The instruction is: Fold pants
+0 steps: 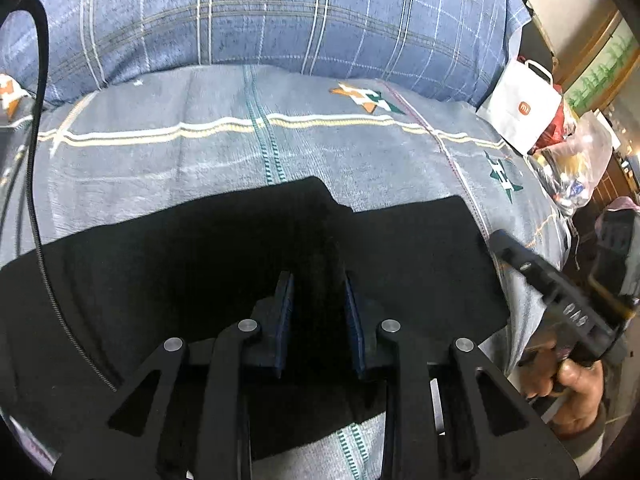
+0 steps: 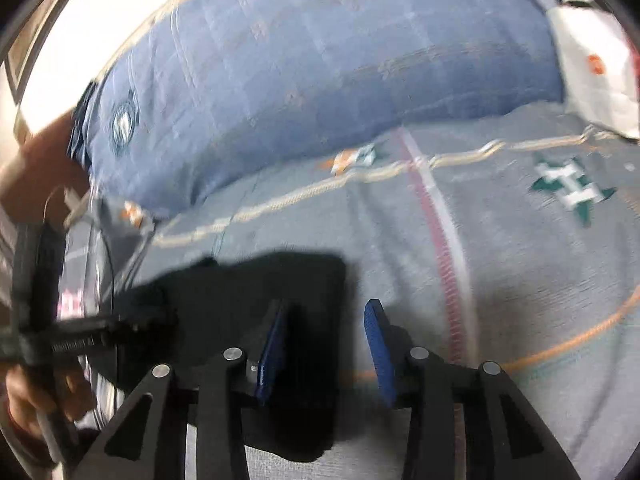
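Note:
Black pants lie flat on a grey-blue bed cover, filling the lower half of the left wrist view. My left gripper hangs over the pants with its blue pads apart and a raised ridge of black cloth between them; I cannot tell whether they pinch it. My right gripper is open over the right edge of the pants, with nothing between its pads. The right gripper also shows in the left wrist view at the pants' right edge, held by a hand.
A big blue plaid pillow lies along the back of the bed. A white paper bag and plastic bags stand at the right edge. A black cable hangs at the left. The left gripper shows at the left of the right wrist view.

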Available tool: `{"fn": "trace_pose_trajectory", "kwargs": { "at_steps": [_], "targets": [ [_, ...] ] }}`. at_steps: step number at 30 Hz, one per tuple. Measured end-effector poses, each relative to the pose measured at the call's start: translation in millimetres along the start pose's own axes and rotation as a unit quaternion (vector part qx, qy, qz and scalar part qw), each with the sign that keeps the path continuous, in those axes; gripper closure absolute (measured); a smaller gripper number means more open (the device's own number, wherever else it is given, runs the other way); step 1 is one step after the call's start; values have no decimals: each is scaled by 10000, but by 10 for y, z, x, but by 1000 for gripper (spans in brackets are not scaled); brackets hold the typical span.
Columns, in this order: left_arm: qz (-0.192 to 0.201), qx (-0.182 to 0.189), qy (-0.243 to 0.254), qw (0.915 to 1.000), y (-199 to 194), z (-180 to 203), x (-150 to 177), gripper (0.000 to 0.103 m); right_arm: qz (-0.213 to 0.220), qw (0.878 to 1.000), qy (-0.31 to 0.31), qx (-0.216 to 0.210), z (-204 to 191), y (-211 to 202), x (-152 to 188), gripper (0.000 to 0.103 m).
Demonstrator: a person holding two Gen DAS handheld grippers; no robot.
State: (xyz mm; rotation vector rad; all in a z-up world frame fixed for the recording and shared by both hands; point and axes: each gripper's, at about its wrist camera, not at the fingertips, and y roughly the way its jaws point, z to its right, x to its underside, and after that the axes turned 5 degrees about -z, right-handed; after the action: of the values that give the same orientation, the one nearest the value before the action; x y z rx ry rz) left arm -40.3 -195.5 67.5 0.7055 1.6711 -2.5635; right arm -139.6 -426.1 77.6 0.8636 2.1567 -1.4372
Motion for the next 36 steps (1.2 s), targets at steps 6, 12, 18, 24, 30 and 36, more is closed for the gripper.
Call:
{"fn": "trace_pose_trajectory", "kwargs": {
  "at_steps": [6, 12, 18, 24, 30, 36],
  "targets": [
    [330, 162, 45, 9993, -225, 134, -22, 79, 14, 9966, -720, -388, -370, 0, -106, 69],
    [178, -41, 200, 9996, -1, 212, -120, 79, -449, 9956, -824, -76, -413, 529, -162, 71],
    [80, -185, 112, 9997, 133, 104, -149, 70, -486, 9944, -937, 36, -458, 541, -216, 71],
    [47, -250, 80, 9996, 60, 98, -63, 70, -300, 9929, -1150, 93, -491, 65, -38, 71],
    [56, -327, 49, 9994, 127, 157, 23, 38, -563, 9897, -1258, 387, -453, 189, 357, 70],
    [76, -414, 37, 9991, 28, 117, 72, 38, -617, 9909, -1192, 142, -577, 72, 226, 70]
  ]
}}
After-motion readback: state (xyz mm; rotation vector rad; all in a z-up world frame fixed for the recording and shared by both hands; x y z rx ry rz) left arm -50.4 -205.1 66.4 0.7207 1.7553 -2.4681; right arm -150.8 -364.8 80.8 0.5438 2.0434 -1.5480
